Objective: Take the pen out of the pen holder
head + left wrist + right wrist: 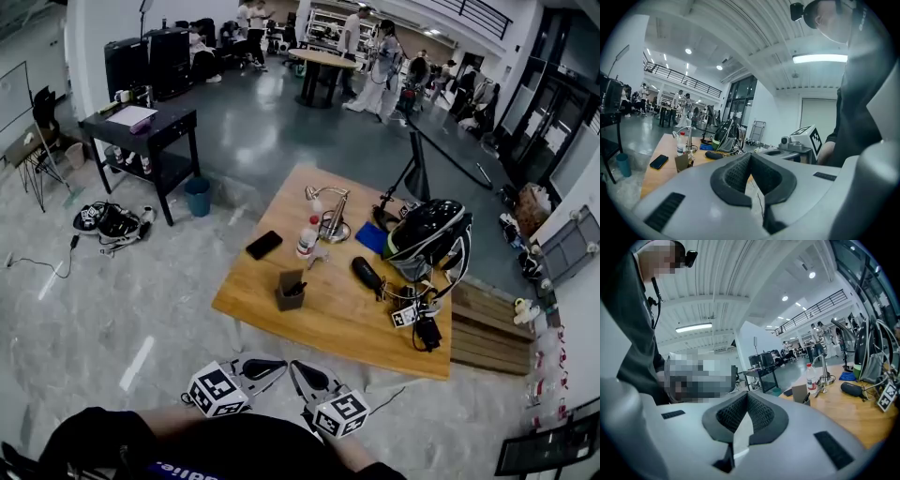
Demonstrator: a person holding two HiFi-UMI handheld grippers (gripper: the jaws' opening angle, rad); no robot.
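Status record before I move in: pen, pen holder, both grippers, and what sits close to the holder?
pen: dark, standing in the pen holder, not yet taken out
pen holder: upright on the wooden table, towards its near left side
left gripper: shut, empty, short of the table
right gripper: shut, empty, short of the table
near the holder: bottle and phone just beyond it, neither touching it
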